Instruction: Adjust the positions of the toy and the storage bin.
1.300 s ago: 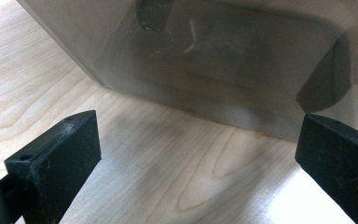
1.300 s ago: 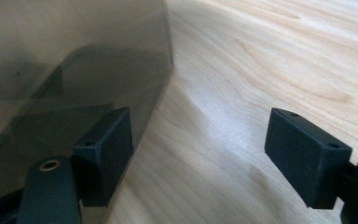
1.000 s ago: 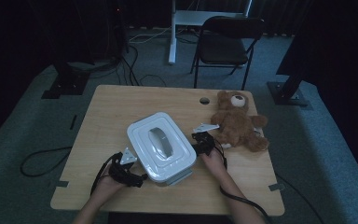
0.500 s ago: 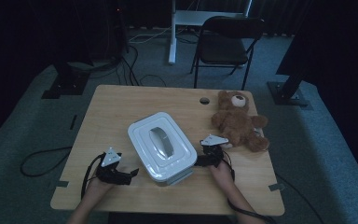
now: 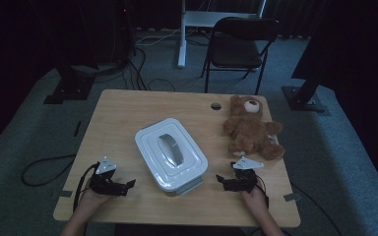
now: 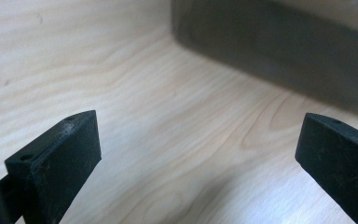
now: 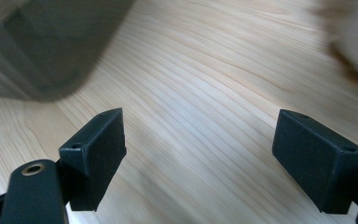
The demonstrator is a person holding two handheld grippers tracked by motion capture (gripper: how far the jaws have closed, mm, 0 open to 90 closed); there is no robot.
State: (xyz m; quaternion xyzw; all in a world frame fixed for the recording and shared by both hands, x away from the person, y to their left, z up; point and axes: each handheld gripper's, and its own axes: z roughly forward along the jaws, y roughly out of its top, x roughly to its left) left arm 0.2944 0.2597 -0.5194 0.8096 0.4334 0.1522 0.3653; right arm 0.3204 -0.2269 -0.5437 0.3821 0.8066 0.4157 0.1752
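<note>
left claw (image 5: 128,184), right claw (image 5: 221,178) flank lidded box (image 5: 171,154), apart.

No readable text, label, brand, number or sign appears on anything.

Both grippers back off the lidded box.
Left gripper (image 5: 128,185) is off the lidded box (image 5: 171,154), now well clear of the box's near-left corner, jaws wide with bare table (image 6: 168,154) between. Right gripper (image 5: 220,179) is off the box's right side too, now apart from the box's near-right corner, jaws spread.
</note>
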